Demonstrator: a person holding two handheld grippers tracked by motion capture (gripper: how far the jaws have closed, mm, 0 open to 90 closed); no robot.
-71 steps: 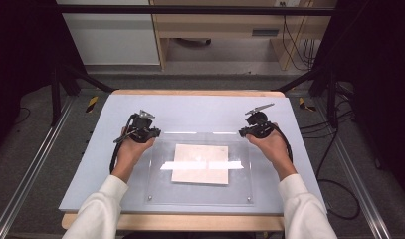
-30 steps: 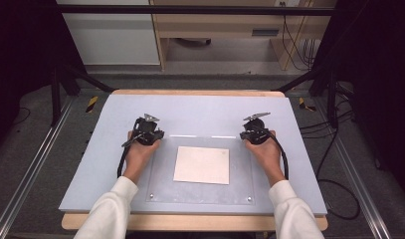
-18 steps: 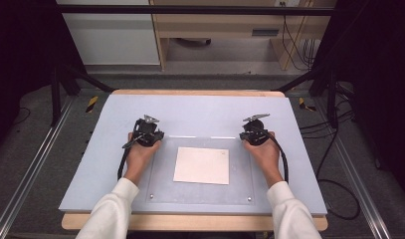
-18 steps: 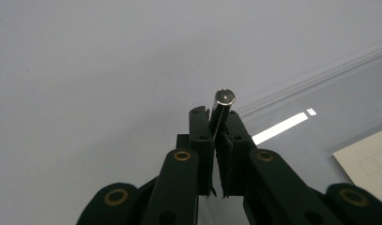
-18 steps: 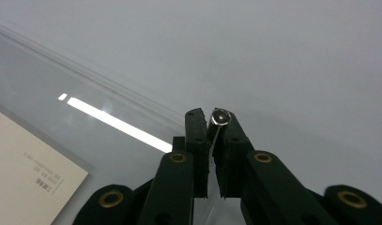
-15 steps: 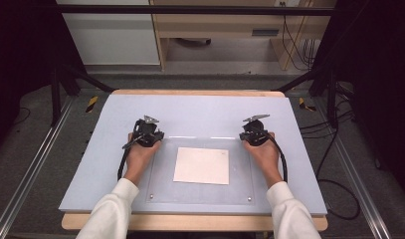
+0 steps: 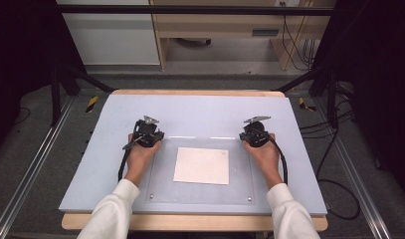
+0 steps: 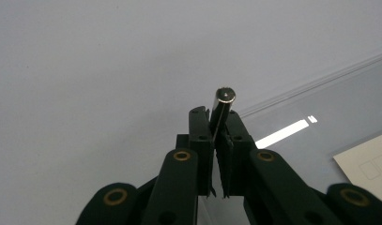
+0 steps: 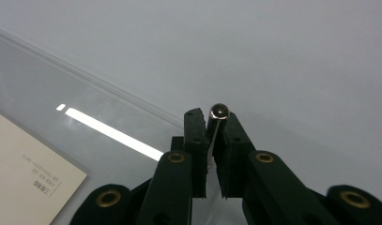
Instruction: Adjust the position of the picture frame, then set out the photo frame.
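Clear plastic sheet, stiff, light and slippery, lies in the middle of the frame over a card, so my left gripper and right gripper each pinch a metal peg at its top corners.

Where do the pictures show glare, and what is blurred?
Left gripper view: a bright glare strip lies on the clear sheet. Right gripper view: a similar streak. In both, the near jaw arms look soft. High view: evenly lit table, dark surroundings.
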